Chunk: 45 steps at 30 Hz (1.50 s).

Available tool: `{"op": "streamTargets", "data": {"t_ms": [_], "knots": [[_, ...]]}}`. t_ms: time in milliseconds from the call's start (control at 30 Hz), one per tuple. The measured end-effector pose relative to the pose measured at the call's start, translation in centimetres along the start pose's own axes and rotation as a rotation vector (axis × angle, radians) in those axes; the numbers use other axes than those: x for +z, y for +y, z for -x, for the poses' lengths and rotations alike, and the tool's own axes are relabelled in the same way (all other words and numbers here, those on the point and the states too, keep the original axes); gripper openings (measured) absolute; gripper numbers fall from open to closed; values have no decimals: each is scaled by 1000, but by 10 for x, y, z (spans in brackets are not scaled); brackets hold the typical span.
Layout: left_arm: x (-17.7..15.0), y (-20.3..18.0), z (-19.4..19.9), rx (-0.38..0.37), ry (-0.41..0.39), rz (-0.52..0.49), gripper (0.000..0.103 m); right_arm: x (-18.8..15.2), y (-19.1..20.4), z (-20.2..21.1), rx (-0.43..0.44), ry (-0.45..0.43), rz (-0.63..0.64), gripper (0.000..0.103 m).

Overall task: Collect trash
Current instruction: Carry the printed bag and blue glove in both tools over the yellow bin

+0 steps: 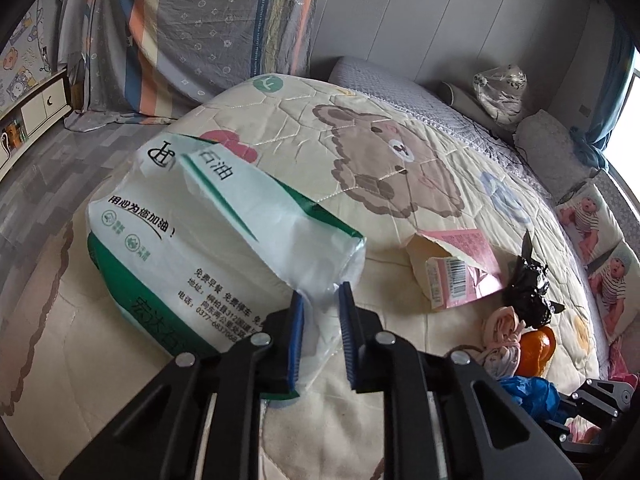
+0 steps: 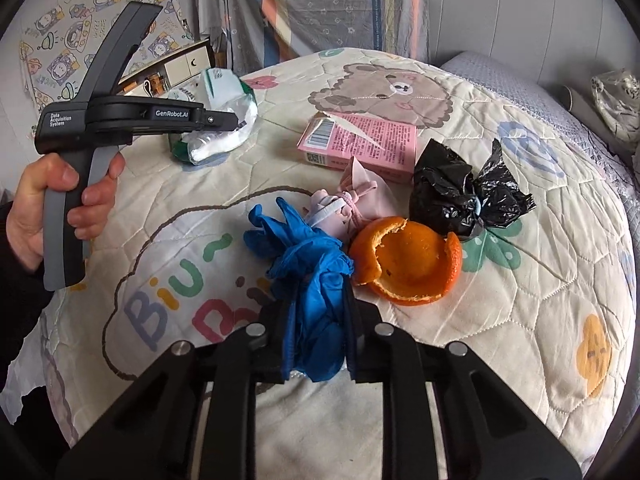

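My left hand-held gripper (image 1: 322, 336) is closed on the rim of the white-and-green plastic bag (image 1: 224, 236), thin film pinched between its blue pads. The bag lies on its side near the bed's edge with its mouth toward me; from these views I can't tell whether anything is in it. My right hand-held gripper (image 2: 318, 340) is clamped on the crumpled blue glove (image 2: 308, 276), which bulges out above and below the jaws. I judge the job to be at its very start: bag in one hand, first piece of trash in the other, nothing visibly bagged.

Still loose on the quilt (image 2: 500, 320), biggest first: the torn pink carton (image 2: 360, 144) lying flat, well apart from the bag; the knotted black plastic bundle (image 2: 460, 196) just beside it; the hollow orange peel (image 2: 408, 264) touching the glove; and the small pink cloth wad (image 2: 352, 200) between peel and carton. Four pieces left after the glove.

The bed is covered by a cream quilt printed with a bear and coloured letters, soft and puckered, so things sit slightly sunk. Beyond it a striped sheet (image 1: 200, 32) hangs like a curtain, a grey panelled wall (image 1: 440, 12) runs behind, and a low cabinet (image 1: 36, 108) stands on the grey floor. Pillows and a clear bag crowd the far end.
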State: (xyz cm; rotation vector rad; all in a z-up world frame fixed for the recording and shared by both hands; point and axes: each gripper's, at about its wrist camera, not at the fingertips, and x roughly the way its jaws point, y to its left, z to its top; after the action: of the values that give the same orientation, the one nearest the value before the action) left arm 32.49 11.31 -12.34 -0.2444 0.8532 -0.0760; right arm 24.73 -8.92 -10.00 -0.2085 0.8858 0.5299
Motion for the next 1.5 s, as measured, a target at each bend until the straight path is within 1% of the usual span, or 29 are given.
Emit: {"op": "streamTargets", "data": {"t_ms": [133,500,833,1100,1267,1500], "knots": [[1,3,11,1,-26,-3,10,-1,0,12,-1,-32,-4,16],[-3,3,51,11,-114,-47,7,-7,-5,56,-4,-129,-41,15],[-12,-12,80,-8,-157,-95,6,-22,-26,99,-62,-205,-118,15],[-20,-36,106,-38,-200,-159,6,-39,-41,122,-117,-239,-165,16],[-26,-59,122,-75,-228,-201,6,-49,-42,135,-131,-267,-173,16],[-36,-98,135,-147,-235,-256,6,-62,-50,151,-152,-291,-202,16]]}}
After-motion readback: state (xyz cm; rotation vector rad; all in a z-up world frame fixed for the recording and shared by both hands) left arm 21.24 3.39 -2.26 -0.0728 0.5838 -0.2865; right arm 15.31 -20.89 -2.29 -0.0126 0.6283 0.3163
